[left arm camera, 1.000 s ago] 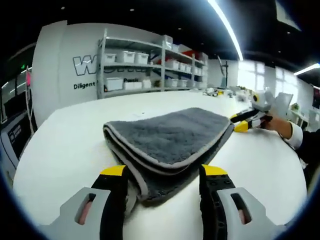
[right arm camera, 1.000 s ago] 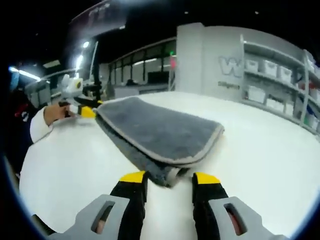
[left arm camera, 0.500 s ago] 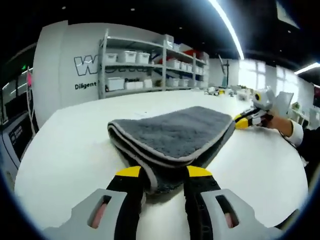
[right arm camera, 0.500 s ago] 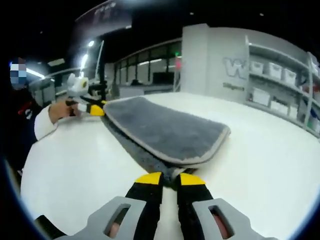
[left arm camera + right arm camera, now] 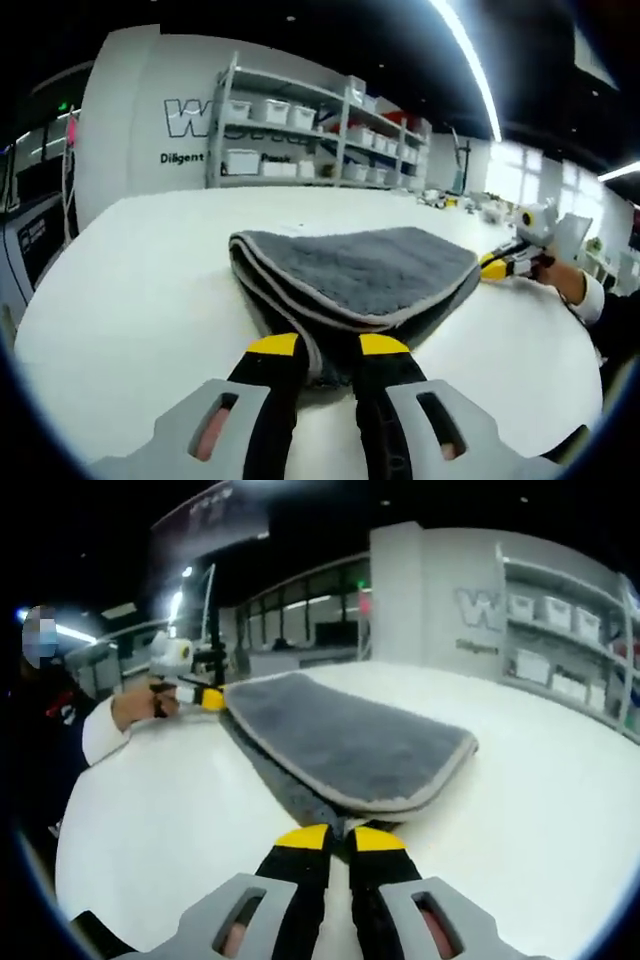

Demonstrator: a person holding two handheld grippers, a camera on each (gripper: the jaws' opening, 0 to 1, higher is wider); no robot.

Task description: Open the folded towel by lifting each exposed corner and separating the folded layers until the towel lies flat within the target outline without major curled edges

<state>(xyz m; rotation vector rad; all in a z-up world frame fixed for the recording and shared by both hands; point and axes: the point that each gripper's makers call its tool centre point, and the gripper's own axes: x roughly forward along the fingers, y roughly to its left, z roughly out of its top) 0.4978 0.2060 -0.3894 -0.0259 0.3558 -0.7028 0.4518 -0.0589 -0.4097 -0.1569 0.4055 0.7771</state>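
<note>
A folded grey microfibre towel (image 5: 365, 275) with a pale bound hem lay on the white bench (image 5: 130, 280), its layers stacked and the top layer bulging slightly above the lower ones.

In the left gripper view, the left gripper (image 5: 328, 352) had its yellow-tipped black jaws drawn narrow, pinching the near corner of the towel between them; the cloth's folded edge ran up from the jaw tips. At the far corner of the towel the right gripper (image 5: 497, 266) showed, held in a person's hand (image 5: 553, 277) with a white cuff, its yellow tip at the towel's hem.

In the right gripper view, the right gripper (image 5: 340, 839) was nearly closed, its jaws clamped on a corner of the towel's (image 5: 345, 742) lower layer, which stretched thin toward them while the upper layer lay flat above. Across the towel the left gripper (image 5: 205, 697) touched the opposite corner, held by a hand (image 5: 135, 708).

Grey shelving (image 5: 300, 130) with white bins stood beyond the bench's far edge.
</note>
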